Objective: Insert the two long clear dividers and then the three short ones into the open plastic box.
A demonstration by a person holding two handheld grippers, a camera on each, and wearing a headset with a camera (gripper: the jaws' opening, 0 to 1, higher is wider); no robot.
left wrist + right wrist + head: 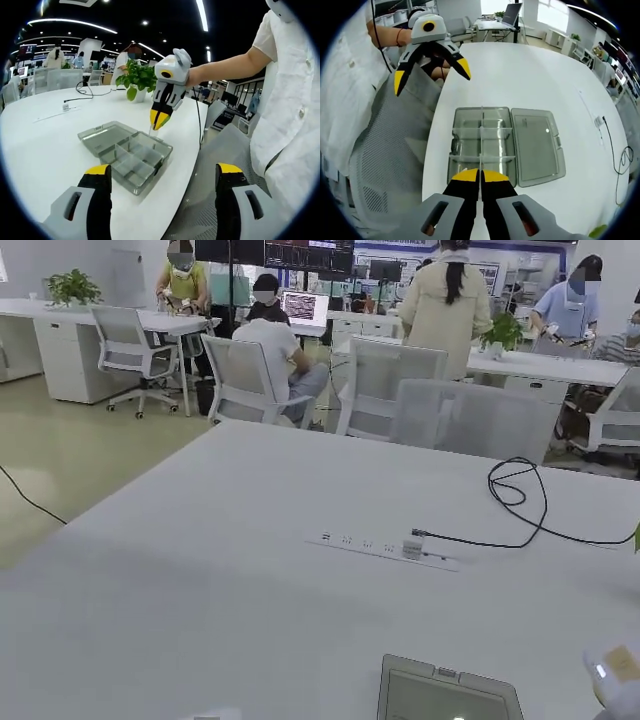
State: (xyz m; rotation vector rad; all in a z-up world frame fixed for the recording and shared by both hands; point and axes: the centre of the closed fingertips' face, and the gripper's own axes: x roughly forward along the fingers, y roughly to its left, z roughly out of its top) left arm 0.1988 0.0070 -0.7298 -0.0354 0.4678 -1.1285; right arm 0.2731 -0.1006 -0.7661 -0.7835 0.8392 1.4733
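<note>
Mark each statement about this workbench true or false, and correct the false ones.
1. The box has its lid open. True.
2. The left gripper has its fingers shut. False: they are spread apart.
3. The right gripper is shut on a clear divider. True.
4. The box sits on a green mat. False: it sits straight on the white table.
</note>
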